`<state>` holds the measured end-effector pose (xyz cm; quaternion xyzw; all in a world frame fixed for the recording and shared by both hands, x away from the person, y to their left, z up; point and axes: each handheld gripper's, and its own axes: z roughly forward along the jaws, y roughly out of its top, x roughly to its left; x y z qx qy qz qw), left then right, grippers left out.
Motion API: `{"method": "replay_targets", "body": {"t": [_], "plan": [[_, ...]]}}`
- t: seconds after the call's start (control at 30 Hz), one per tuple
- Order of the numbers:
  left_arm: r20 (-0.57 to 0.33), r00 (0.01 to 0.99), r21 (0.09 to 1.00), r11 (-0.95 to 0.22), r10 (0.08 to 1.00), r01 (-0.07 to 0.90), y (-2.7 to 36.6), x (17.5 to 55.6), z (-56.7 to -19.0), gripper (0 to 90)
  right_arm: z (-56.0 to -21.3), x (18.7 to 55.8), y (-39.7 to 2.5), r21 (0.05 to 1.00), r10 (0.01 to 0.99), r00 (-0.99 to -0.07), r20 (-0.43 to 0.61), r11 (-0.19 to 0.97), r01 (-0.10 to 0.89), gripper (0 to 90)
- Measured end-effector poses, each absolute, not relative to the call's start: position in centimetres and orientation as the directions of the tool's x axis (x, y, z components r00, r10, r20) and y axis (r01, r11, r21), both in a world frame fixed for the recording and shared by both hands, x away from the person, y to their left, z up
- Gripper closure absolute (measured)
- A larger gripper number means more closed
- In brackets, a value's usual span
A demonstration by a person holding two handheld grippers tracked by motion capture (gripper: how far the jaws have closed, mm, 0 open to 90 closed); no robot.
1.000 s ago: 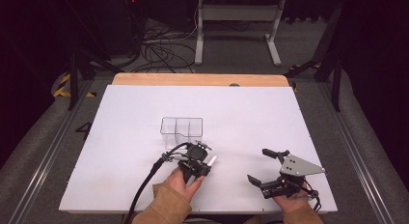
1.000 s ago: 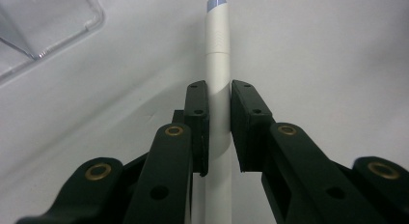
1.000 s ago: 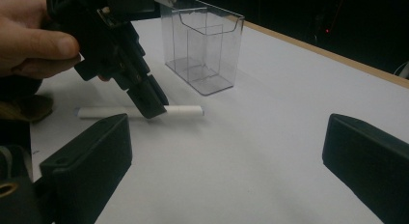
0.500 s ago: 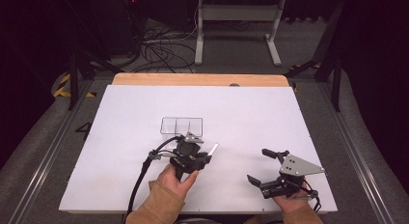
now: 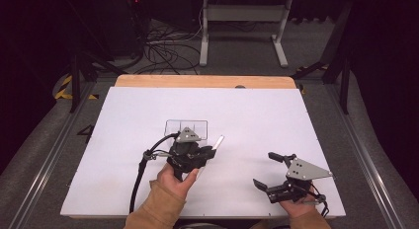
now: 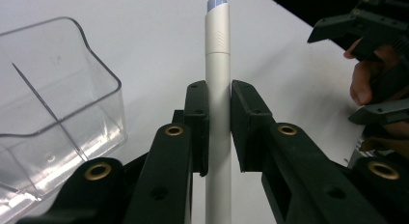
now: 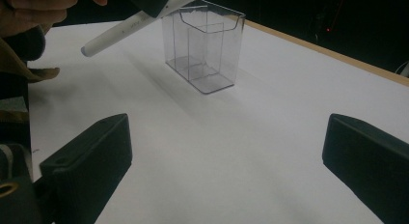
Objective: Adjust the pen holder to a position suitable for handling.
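Gripping the pen (image 6: pixel 218 89) at mid-barrel, my left gripper (image 6: pixel 219 132) has both jaws clamped flat against it. The pen is held off the table (image 5: pixel 257 115), just beside the clear box (image 5: pixel 186 126) (two compartments, upright), its tip pointing away from the box. My right gripper (image 5: pixel 274 171) rests well apart from the box, jaws spread wide, holding nothing.

Left gripper (image 5: pixel 210 151), white pen (image 5: pixel 215 143), clear box (image 5: pixel 186 125)

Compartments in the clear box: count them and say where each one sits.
2. The clear box has one divider; in the right gripper view, one compartment lies on its left side, the other on its right. Both look empty.
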<state>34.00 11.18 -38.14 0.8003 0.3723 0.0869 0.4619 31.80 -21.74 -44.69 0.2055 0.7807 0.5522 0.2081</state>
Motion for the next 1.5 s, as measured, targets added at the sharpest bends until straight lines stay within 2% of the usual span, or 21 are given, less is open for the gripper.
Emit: {"method": "replay_targets", "body": {"t": [0.1,0.13,0.2,0.23,0.53,0.77,0.9,0.93,0.97,1.2,1.4,1.5], "plan": [[-0.198,0.721,0.824,-0.286,0.664,0.490,11.6,34.1,-37.9,78.4,-44.7,31.8,-21.7,0.948,0.551,-0.829,-0.098,0.306,0.091,4.0],[-0.226,0.717,0.827,-0.259,0.660,0.499,11.6,34.0,-37.8,78.4,-44.7,31.8,-21.7,0.948,0.551,-0.829,-0.099,0.306,0.091,4.0],[-0.201,0.726,0.838,-0.269,0.657,0.475,11.9,34.1,-37.6,78.3,-44.7,31.8,-21.7,0.948,0.550,-0.829,-0.099,0.307,0.091,4.0],[-0.226,0.719,0.838,-0.245,0.657,0.487,11.9,34.0,-37.6,78.3,-44.7,31.8,-21.7,0.947,0.550,-0.829,-0.099,0.307,0.091,4.0],[-0.211,0.745,0.879,-0.211,0.632,0.427,13.1,34.4,-37.0,78.4,-44.7,31.8,-21.7,0.947,0.550,-0.829,-0.099,0.308,0.091,4.0],[-0.165,0.773,0.911,-0.207,0.612,0.357,13.9,35.1,-36.7,78.4,-44.8,31.7,-21.7,0.947,0.549,-0.829,-0.101,0.309,0.089,4.0],[-0.174,0.783,0.924,-0.177,0.597,0.340,14.2,35.5,-36.5,78.4,-44.8,31.7,-21.7,0.947,0.549,-0.829,-0.103,0.309,0.088,4.0],[-0.151,0.789,0.929,-0.189,0.595,0.320,14.5,35.8,-36.4,78.4,-44.8,31.7,-21.7,0.947,0.549,-0.829,-0.103,0.309,0.087,4.0],[-0.182,0.787,0.927,-0.164,0.590,0.337,14.5,35.8,-36.4,78.4,-44.8,31.7,-21.7,0.947,0.550,-0.829,-0.102,0.309,0.088,4.0],[-0.191,0.789,0.938,-0.130,0.583,0.323,15.1,37.3,-36.2,78.4,-44.8,31.7,-21.7,0.947,0.549,-0.830,-0.102,0.308,0.087,4.0],[-0.183,0.790,0.946,-0.114,0.585,0.304,15.6,38.4,-36.2,78.4,-44.8,31.7,-21.7,0.946,0.549,-0.830,-0.103,0.312,0.089,4.0],[-0.149,0.789,0.951,-0.132,0.596,0.279,15.6,38.8,-36.1,78.4,-44.8,31.7,-21.7,0.946,0.548,-0.830,-0.103,0.312,0.089,4.0]]}}
